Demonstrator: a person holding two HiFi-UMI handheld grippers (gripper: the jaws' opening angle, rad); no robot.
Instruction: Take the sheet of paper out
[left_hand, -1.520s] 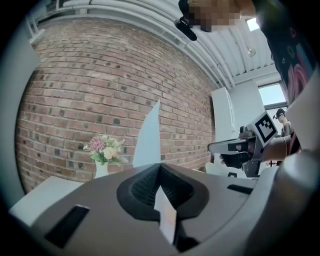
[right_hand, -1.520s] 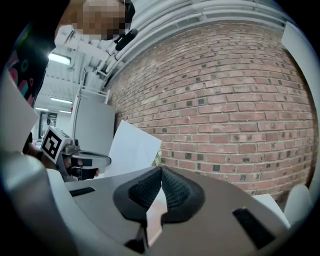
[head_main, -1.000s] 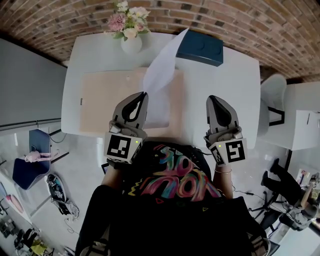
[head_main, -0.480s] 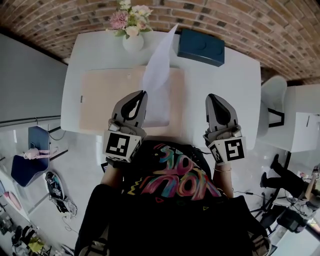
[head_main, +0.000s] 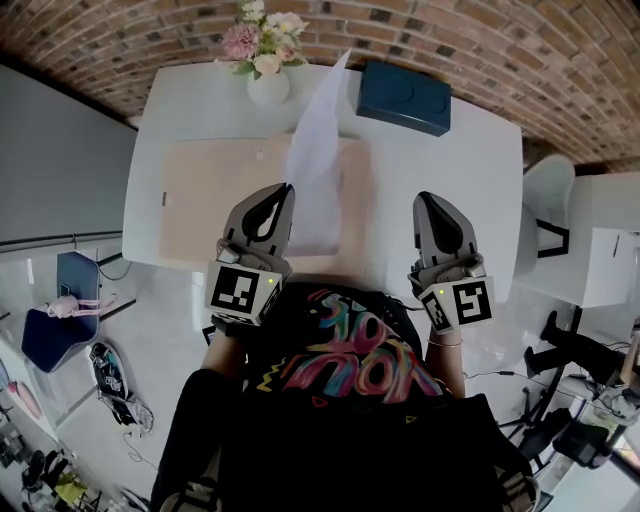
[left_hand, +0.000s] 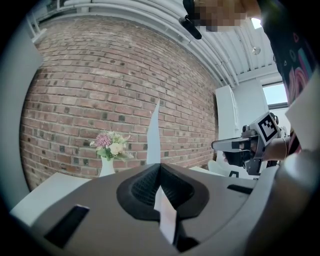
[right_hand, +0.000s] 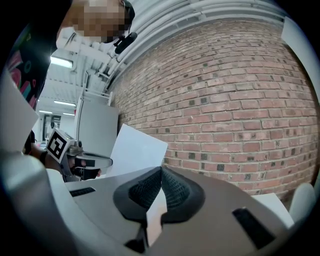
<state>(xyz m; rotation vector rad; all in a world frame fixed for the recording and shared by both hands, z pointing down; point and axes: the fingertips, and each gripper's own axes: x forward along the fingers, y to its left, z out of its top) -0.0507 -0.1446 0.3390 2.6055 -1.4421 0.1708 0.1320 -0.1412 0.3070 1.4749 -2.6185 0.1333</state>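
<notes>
A white sheet of paper (head_main: 318, 130) stands up over the table, pinched at its lower edge by my left gripper (head_main: 288, 187), which is shut on it. In the left gripper view the paper (left_hand: 153, 140) rises edge-on from the closed jaws of that gripper (left_hand: 160, 167). Under it lies a flat tan folder (head_main: 220, 200) on the white table (head_main: 450, 170). To the right, my right gripper (head_main: 421, 196) is held level with its jaws together and nothing in them. In the right gripper view the paper (right_hand: 135, 150) shows beyond the right gripper's (right_hand: 161, 170) closed tips.
A dark blue box (head_main: 402, 95) sits at the table's far edge, right of the sheet. A white vase of flowers (head_main: 262, 70) stands at the far left. A brick wall (head_main: 500, 40) runs behind the table. A white chair (head_main: 548, 190) stands at the right.
The top of the sheet has swung a little to the left, away from the blue box. Both grippers have stayed where they were.
</notes>
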